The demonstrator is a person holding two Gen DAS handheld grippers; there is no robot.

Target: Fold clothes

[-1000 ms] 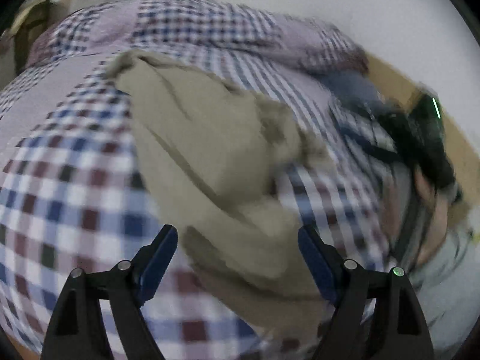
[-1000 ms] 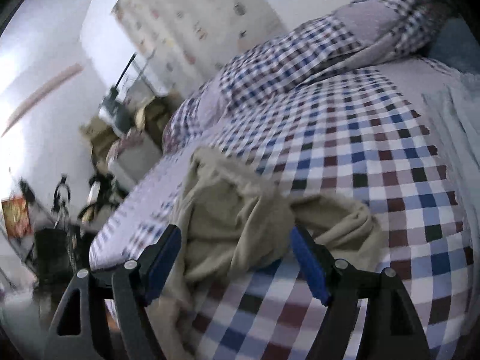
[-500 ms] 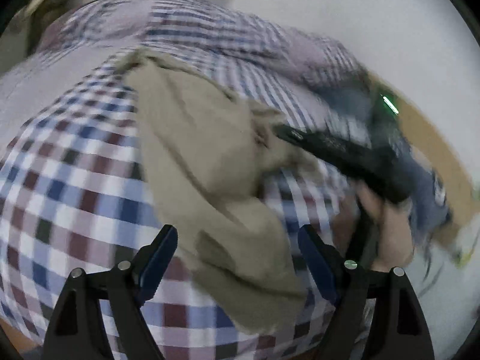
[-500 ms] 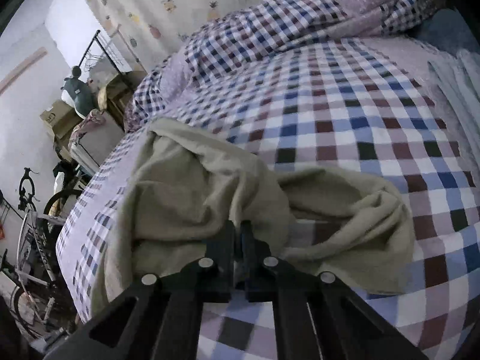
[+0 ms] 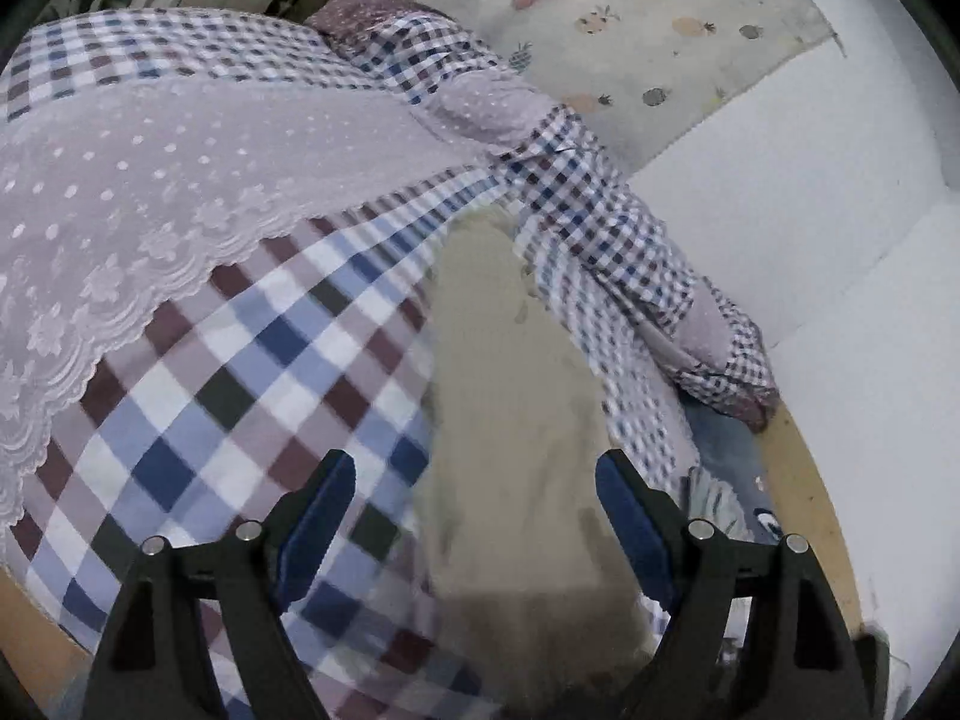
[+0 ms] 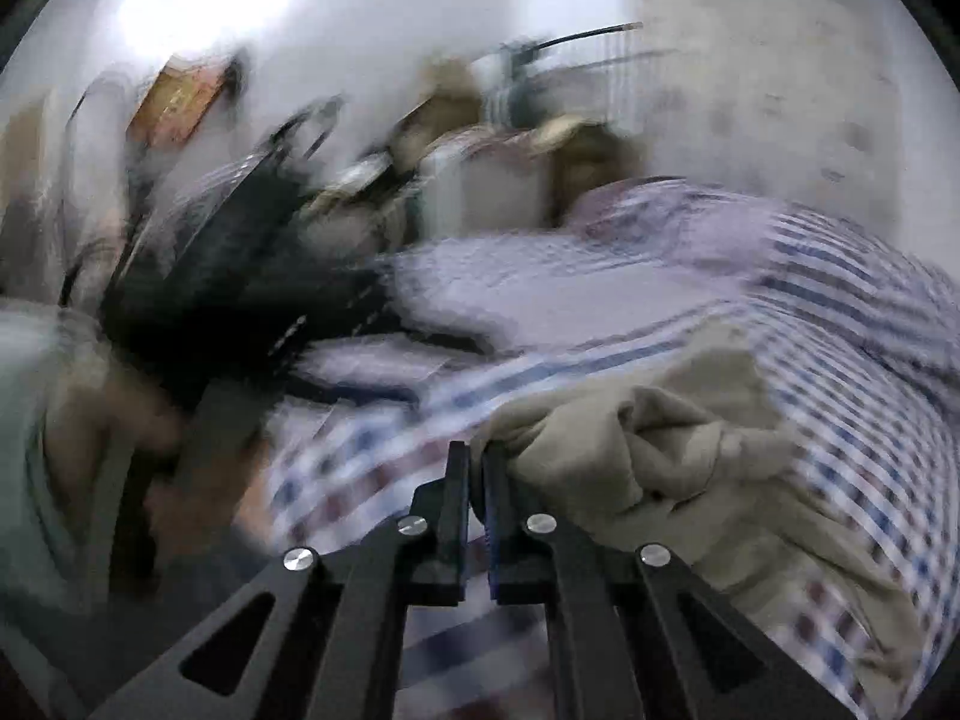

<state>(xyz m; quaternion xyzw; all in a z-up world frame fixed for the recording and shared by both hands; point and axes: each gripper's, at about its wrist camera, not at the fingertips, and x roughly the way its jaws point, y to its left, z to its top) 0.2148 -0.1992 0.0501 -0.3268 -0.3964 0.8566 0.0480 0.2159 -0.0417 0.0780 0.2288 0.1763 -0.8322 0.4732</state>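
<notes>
A beige garment [image 5: 510,420] lies stretched in a long strip on the checked bedspread [image 5: 240,396]. My left gripper [image 5: 474,516] is open, its blue pads either side of the garment's near end, not gripping it. In the right wrist view my right gripper [image 6: 476,468] is shut on an edge of the same beige garment [image 6: 678,456], which bunches to its right over the bedspread [image 6: 840,360]. The view is heavily blurred. The other gripper and the hand holding it [image 6: 240,276] show as a dark blur at left.
A lilac lace-edged cover [image 5: 150,198] lies over the left of the bed. A checked pillow [image 5: 600,204] runs along the white wall [image 5: 810,210]. Blue and striped clothes [image 5: 720,480] lie at the bed's right edge. Blurred boxes and furniture [image 6: 480,150] stand beyond the bed.
My right gripper closed on the garment's edge and has swung left with it, pulling it out long. My left gripper stays open and has moved over the garment's end.
</notes>
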